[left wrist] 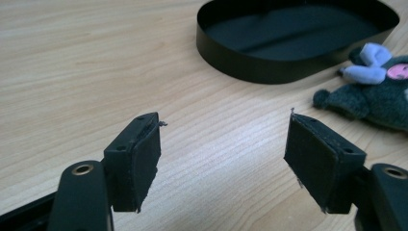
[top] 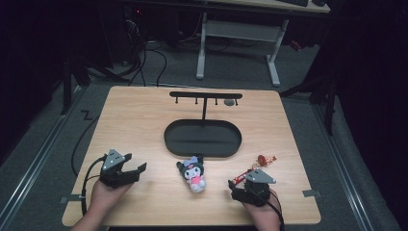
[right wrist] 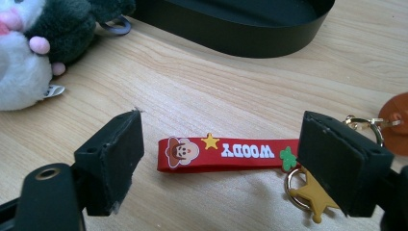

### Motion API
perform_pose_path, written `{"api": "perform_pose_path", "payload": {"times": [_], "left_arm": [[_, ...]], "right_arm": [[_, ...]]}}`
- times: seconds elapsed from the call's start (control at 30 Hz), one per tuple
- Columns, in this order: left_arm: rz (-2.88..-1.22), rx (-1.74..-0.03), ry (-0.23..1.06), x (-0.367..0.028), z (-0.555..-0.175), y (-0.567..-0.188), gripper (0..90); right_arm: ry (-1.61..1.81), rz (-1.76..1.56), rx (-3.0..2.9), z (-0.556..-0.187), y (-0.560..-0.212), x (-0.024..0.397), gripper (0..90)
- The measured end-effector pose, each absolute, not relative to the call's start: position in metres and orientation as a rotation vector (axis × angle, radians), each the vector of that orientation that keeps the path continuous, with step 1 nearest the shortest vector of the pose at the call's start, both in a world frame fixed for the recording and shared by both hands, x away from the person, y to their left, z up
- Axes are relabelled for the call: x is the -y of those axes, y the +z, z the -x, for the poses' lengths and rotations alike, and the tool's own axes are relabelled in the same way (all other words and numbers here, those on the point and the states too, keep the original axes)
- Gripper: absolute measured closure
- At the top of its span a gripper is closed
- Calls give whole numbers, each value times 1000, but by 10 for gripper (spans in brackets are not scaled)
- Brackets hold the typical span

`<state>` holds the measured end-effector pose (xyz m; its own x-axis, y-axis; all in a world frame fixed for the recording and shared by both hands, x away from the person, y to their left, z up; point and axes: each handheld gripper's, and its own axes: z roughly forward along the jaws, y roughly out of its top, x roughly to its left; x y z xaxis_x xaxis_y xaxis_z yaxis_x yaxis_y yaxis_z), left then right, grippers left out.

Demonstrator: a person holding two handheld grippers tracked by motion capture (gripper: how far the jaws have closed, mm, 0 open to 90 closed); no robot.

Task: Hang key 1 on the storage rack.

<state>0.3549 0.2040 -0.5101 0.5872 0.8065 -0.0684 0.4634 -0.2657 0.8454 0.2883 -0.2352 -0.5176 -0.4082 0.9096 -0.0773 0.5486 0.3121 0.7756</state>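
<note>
Nothing is hung yet: the red strap keychain (right wrist: pixel 219 153) lies flat on the table (top: pixel 139 125) between the wide, empty right tongs (right wrist: pixel 219 163), the left tongs (left wrist: pixel 223 154) equally wide and empty, and the hook stand (top: pixel 206 96) beyond the tray (top: pixel 202 138) bare.

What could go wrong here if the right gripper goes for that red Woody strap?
The red strap lies flat on the table, so the open right gripper may slide over it instead of pinching. Its gold star charm and ring could snag a jaw. The plush toy lies close by and might get nudged.
</note>
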Motion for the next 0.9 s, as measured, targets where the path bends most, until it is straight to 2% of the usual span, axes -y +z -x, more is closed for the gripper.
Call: {"api": "perform_pose_path", "payload": {"times": [0.9], "left_arm": [[-1991,-937,466,-191,-351,-515,293]], "right_arm": [[943,-1342,-2075,-286,-515,248,139]]}}
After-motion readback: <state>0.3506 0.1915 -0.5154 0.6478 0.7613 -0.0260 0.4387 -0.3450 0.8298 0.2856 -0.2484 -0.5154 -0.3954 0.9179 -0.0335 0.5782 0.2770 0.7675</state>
